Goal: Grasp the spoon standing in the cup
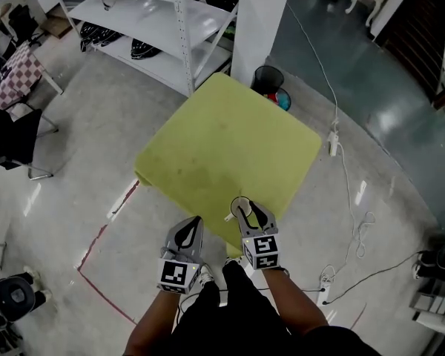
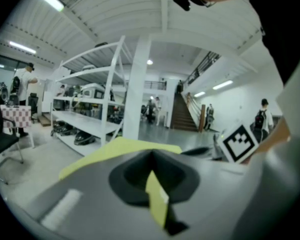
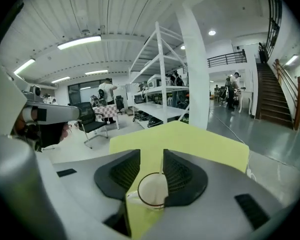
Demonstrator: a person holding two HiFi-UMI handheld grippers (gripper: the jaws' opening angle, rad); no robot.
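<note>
A small glass cup [image 1: 238,201] stands near the front corner of the yellow table [image 1: 230,139]. In the right gripper view the cup [image 3: 152,190] sits just below the jaws, pale inside with a thin dark rim. A thin pale spoon handle [image 3: 163,160] rises from it inside the gap, close to the right jaw. My right gripper [image 3: 151,156] hangs open right over the cup [image 1: 242,208], and its pads press on nothing. My left gripper [image 1: 188,228] is held off the table's front edge, shut and empty [image 2: 151,156].
White shelving [image 1: 156,21] and a white pillar [image 1: 256,21] stand behind the table. A black bin [image 1: 268,78] sits at its far corner. A power strip with cables [image 1: 332,143] lies on the floor to the right, chairs [image 1: 15,139] to the left, red floor tape [image 1: 96,251] nearby.
</note>
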